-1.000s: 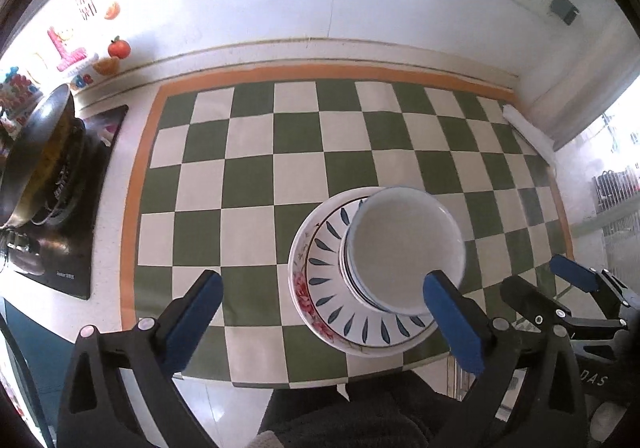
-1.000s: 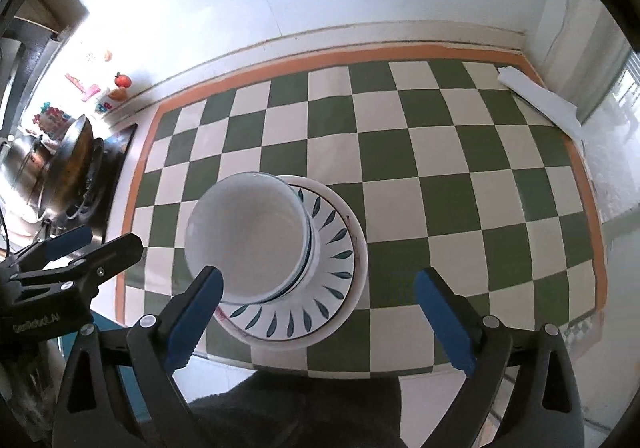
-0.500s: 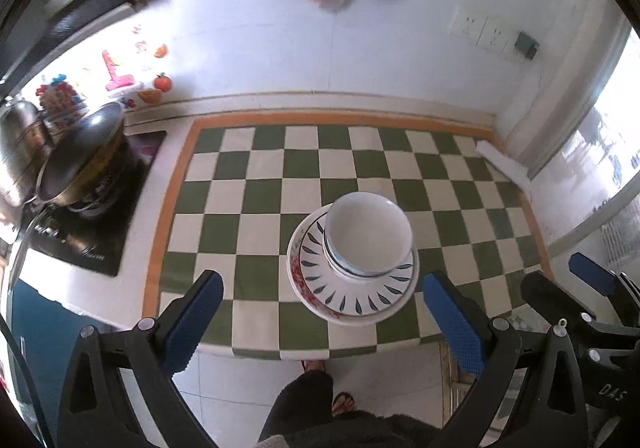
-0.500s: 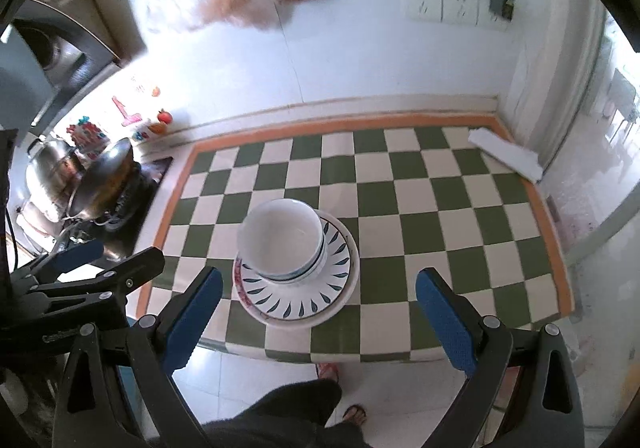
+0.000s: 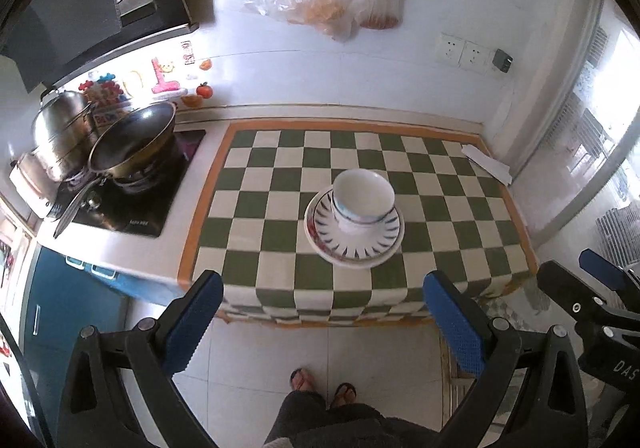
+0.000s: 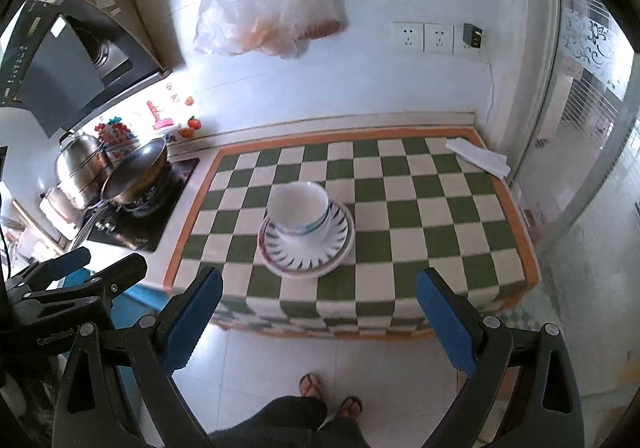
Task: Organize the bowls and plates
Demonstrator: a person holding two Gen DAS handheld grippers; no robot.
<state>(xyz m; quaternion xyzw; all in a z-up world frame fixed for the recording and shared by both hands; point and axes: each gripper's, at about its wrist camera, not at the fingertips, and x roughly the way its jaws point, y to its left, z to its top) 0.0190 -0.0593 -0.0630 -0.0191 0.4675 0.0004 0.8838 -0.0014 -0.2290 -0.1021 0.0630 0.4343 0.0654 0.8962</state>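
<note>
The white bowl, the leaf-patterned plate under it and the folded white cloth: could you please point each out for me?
white bowl (image 5: 362, 190): left wrist view, inside of the bowl.
leaf-patterned plate (image 5: 376, 244): left wrist view, its patterned near rim.
folded white cloth (image 6: 478, 157): right wrist view, middle of its top.

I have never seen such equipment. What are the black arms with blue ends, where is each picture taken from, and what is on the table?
No robot is here. A person holds two hand tools, each with a camera looking along its fingers. One picture comes from the left gripper, the other from the right gripper. Both are open and hold nothing. On the green-and-white checkered tablecloth stands a white bowl with a blue band on stacked plates with a dark leaf pattern. A folded white paper lies at the far right corner.
</note>
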